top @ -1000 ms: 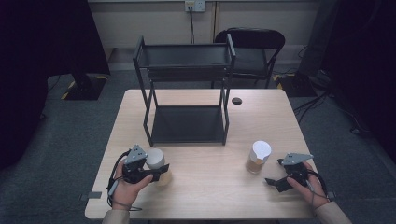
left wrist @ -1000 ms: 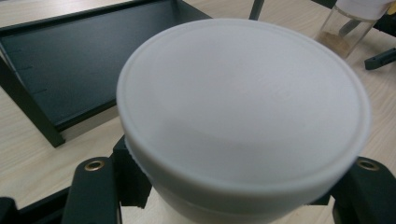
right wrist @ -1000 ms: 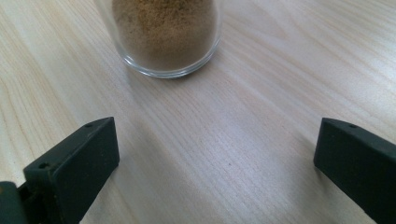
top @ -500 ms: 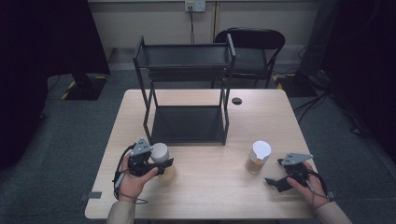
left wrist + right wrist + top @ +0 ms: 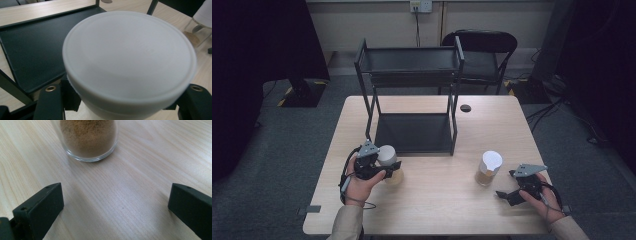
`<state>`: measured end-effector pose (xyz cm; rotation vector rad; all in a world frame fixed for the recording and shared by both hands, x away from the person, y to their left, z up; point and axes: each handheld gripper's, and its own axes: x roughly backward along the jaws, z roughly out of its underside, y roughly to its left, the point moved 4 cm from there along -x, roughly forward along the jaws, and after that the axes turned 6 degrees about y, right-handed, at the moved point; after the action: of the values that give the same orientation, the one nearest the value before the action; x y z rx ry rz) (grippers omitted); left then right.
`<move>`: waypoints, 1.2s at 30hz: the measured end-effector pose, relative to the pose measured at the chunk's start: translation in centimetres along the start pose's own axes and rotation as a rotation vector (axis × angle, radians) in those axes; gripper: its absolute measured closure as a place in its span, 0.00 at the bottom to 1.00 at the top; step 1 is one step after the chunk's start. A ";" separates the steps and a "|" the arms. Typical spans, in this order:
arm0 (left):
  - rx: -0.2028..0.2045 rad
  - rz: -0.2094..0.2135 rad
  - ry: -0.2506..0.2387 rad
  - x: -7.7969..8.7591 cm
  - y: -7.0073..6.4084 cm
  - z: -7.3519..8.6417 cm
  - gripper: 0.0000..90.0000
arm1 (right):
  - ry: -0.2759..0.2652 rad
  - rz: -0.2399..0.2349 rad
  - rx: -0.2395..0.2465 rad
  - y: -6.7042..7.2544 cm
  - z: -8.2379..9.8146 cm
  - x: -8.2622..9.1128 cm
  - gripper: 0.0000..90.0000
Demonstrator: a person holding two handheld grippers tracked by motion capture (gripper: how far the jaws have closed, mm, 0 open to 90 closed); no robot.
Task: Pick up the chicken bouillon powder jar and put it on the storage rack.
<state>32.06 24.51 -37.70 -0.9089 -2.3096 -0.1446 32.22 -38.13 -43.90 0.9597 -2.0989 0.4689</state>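
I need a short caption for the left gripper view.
Tongs clamp a white-lidded jar beside the black shelf tray.

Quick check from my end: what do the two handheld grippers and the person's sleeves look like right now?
Both the left gripper and the right gripper are black, each with two blocky jaws showing small brass-ringed holes, a grey three-cornered plate on top and a dark cable looping from the back. The sleeves are beige.

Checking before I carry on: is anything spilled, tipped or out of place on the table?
Nothing stands out. The left claw holds a white-lidded jar upright near the black shelf rack. The second jar stands upright, lid on, powder inside, nothing spilled on the table.
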 end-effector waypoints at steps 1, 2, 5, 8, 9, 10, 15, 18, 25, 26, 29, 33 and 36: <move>-0.001 -0.003 0.002 -0.1 0.0 -0.3 0.38 | 0.000 0.000 0.000 0.0 0.0 0.0 0.00; 0.000 -0.002 0.002 -0.2 0.0 -0.4 0.38 | 0.000 0.000 0.000 0.0 0.0 0.0 0.00; 0.000 -0.003 0.001 -0.2 0.1 -0.8 0.38 | 0.000 0.000 0.000 0.0 0.0 0.0 0.00; -0.003 -0.008 -0.006 -0.3 0.1 -1.6 0.39 | 0.000 0.000 0.000 0.0 0.0 0.0 0.00; -0.002 -0.006 -0.011 -0.3 0.2 -1.7 0.39 | 0.000 0.000 0.000 0.0 0.0 0.0 0.00; -0.002 -0.006 -0.011 -0.3 0.2 -1.7 0.39 | 0.000 0.000 0.000 0.0 0.0 0.0 0.00; -0.005 -0.008 -0.019 -0.3 0.4 -2.8 0.39 | 0.000 0.000 0.000 0.0 0.0 0.0 0.00; -0.010 -0.006 -0.016 -0.4 0.4 -3.2 0.39 | 0.000 0.000 0.000 0.0 0.0 0.0 0.00; -0.013 -0.003 -0.007 -0.3 0.5 -4.9 0.39 | 0.000 0.000 0.000 0.0 0.0 0.0 0.00; -0.011 0.001 -0.010 -0.3 0.5 -5.1 0.39 | 0.000 0.000 0.000 0.0 0.0 0.0 0.00; 0.005 0.011 -0.023 -0.2 0.8 -5.5 0.39 | 0.000 0.000 0.000 0.0 0.0 0.0 0.00; 0.003 -0.001 -0.028 -0.1 0.7 -6.0 0.39 | 0.000 0.000 0.000 0.0 0.0 0.0 0.00; 0.000 -0.002 -0.027 0.1 0.6 -6.8 0.39 | 0.000 0.000 0.000 0.0 0.0 0.0 0.00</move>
<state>36.00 22.83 -32.38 -0.9133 -2.3359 -0.1340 32.23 -38.13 -43.90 0.9598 -2.0991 0.4689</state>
